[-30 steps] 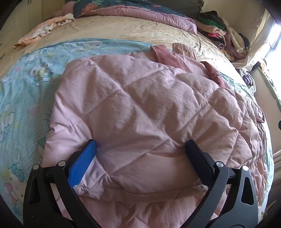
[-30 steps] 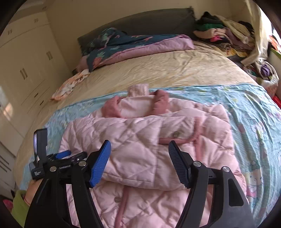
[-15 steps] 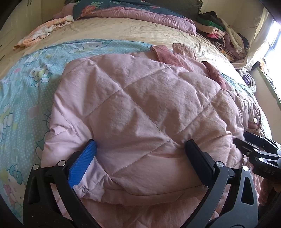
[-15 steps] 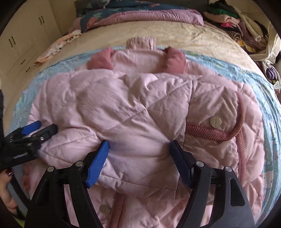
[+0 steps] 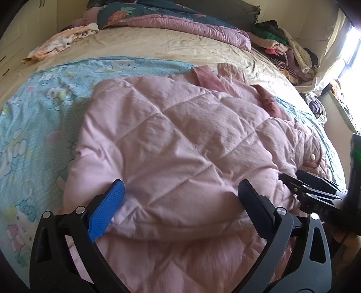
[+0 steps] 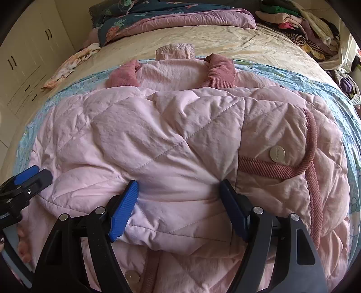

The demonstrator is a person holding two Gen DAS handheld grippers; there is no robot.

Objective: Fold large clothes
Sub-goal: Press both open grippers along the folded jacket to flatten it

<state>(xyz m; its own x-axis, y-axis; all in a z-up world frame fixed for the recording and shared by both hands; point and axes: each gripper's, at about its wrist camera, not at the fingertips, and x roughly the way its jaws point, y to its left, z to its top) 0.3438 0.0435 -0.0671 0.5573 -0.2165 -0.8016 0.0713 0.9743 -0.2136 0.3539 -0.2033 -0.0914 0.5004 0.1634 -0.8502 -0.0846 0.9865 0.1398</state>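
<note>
A pink quilted jacket (image 5: 180, 126) lies on a blue cartoon-print sheet (image 5: 33, 108), folded over on itself, with its darker pink cuffs (image 6: 220, 72) at the far end. My left gripper (image 5: 180, 187) is open and straddles the near folded edge of the jacket on its left side. My right gripper (image 6: 178, 184) is open too, its fingers (image 6: 126, 202) set down either side of a bulge in the folded jacket (image 6: 158, 135). Each gripper shows at the edge of the other's view: the right gripper (image 5: 315, 198) and the left gripper (image 6: 29, 178).
The jacket lies on a wide bed with a beige cover (image 5: 158, 42). A purple and floral duvet (image 6: 185, 18) lies at the head. A heap of clothes (image 5: 291, 54) sits at the far right, a small floral garment (image 5: 58, 45) at the far left. White cupboards (image 6: 24, 63) stand on the left.
My right gripper has come down close onto the folded jacket and has entered the left wrist view at the right edge. The left gripper's fingers still straddle the same fold.
</note>
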